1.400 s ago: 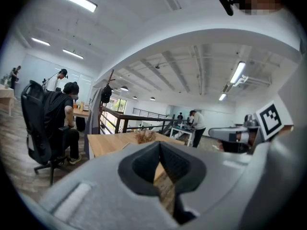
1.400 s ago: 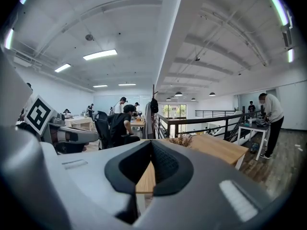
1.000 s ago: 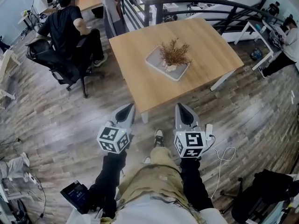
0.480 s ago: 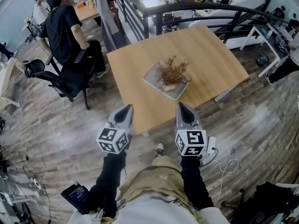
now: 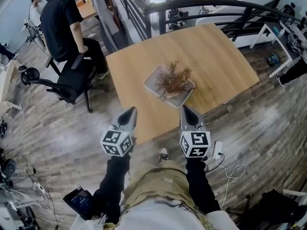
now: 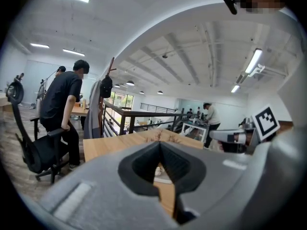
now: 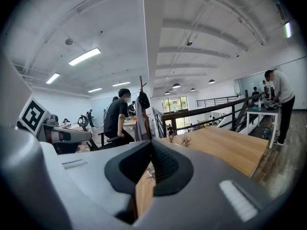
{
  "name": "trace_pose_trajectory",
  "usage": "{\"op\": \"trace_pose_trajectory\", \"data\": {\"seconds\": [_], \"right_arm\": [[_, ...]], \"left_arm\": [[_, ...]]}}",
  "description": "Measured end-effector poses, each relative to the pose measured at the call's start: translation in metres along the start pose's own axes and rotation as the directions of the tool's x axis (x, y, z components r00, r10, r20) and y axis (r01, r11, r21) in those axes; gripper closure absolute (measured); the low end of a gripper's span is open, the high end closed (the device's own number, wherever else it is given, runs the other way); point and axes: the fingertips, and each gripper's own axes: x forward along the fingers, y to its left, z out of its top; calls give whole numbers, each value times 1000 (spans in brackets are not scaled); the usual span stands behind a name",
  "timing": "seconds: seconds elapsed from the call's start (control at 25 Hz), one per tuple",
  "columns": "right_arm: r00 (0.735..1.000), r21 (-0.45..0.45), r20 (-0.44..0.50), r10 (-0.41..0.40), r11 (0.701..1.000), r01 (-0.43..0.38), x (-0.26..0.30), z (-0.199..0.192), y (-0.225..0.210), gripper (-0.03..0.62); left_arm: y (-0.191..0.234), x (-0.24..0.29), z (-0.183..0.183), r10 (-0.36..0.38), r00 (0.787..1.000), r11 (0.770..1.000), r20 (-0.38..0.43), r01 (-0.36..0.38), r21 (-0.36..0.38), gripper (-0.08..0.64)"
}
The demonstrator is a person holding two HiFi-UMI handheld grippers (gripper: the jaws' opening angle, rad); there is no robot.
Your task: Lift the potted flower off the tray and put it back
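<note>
Grey jaws on both tools. Left gripper (image 5: 129, 110): tips pressed together, nothing between them. Right gripper (image 5: 185, 109): likewise closed, empty. Both are held side by side, pointing at the near edge of the wooden table (image 5: 220, 56), short of the tray (image 5: 152, 82). The potted flower (image 5: 173, 79) stands in the tray at mid-table, apart from both grippers. Farther left, a person in black (image 5: 60, 20) is beside an office chair (image 5: 67, 83). A dark railing (image 5: 201, 5) runs behind the table.
</note>
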Motion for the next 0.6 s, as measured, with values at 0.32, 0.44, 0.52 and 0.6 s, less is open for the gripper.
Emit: {"op": "trace_pose_trajectory", "data": {"seconds": [0.32, 0.44, 0.52, 0.6], "right_arm": [[998, -4, -60, -16, 1000, 16, 13, -53, -13, 588], [993, -13, -111, -38, 999, 37, 24, -86, -17, 588], [991, -34, -132, -38, 999, 34, 38, -102, -21, 588], [987, -60, -153, -41, 998, 32, 50, -117, -29, 588]], "left_arm": [[10, 7, -40, -3, 997, 1000, -74, 2, -11, 558], [19, 9, -61, -11, 995, 1000, -98, 9, -25, 558], [26, 13, -66, -11, 996, 1000, -89, 9, -24, 558], [26, 18, -72, -19, 996, 1000, -83, 18, -14, 558]]}}
